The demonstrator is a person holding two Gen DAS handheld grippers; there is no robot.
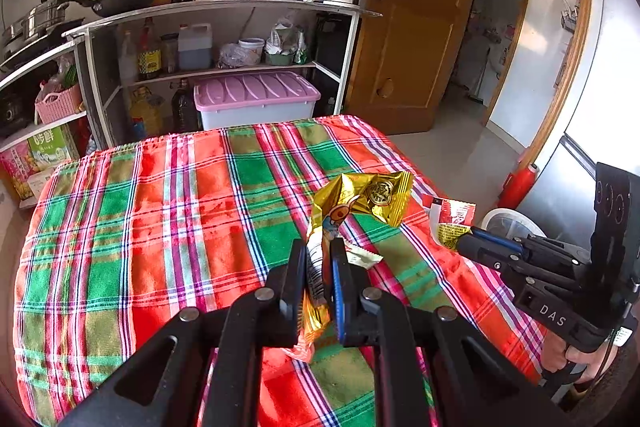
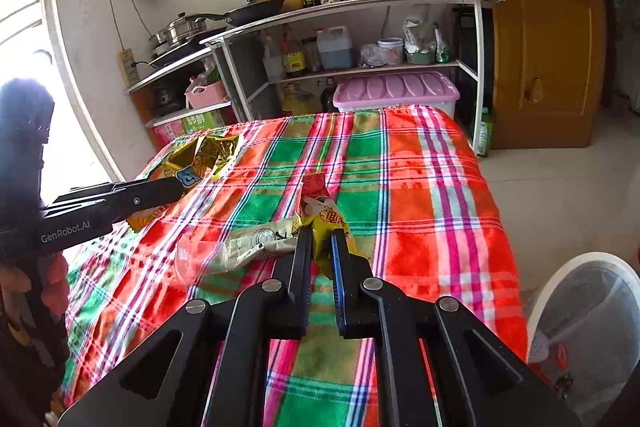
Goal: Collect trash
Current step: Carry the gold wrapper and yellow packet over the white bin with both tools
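My left claw (image 1: 320, 259) grips the gold wrapper (image 1: 360, 199), long axis pointing away and up. My right claw (image 2: 320, 247) grips the red-yellow wrapper (image 2: 320, 207), pointing away over the desk (image 2: 420, 187).

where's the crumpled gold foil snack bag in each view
Left wrist view: the crumpled gold foil snack bag rises just right of centre, pinched in the left gripper.
Right wrist view: the same bag sits at middle left, at the tip of the left gripper reaching in from the left edge.
Shared landmark: the lilac-lidded plastic storage box under the shelf beyond the plaid-covered table.
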